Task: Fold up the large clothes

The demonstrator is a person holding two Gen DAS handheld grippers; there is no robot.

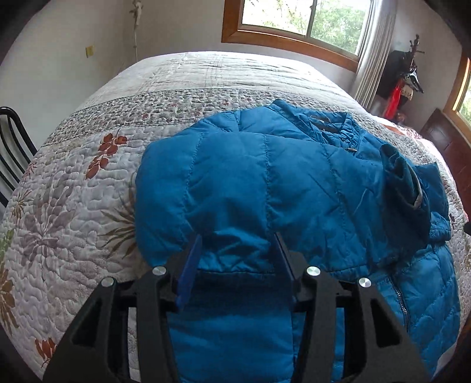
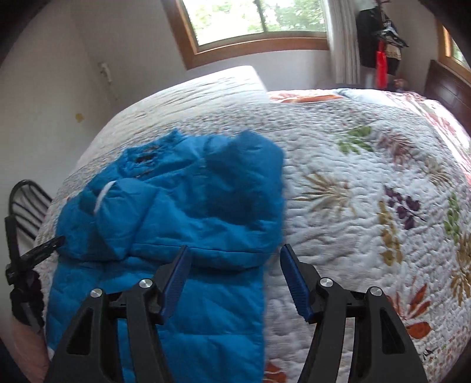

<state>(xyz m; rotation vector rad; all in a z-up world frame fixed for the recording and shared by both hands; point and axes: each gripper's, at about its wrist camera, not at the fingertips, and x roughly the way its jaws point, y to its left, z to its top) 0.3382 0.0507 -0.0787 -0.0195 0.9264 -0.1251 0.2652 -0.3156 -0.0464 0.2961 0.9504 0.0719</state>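
1. Your left tongs (image 1: 237, 238) stand apart over the near fold of the blue puffer jacket (image 1: 265, 182), with fabric between the blades; whether they press it you cannot tell.
2. Your right tongs (image 2: 234, 250) gape wide and hold nothing, straddling the jacket's right edge.
3. The jacket lies on the floral quilt (image 1: 73, 191) of the bed, sleeves folded across its body.
4. Beyond the bed, a wood-framed window (image 1: 294, 26) fills the far wall.
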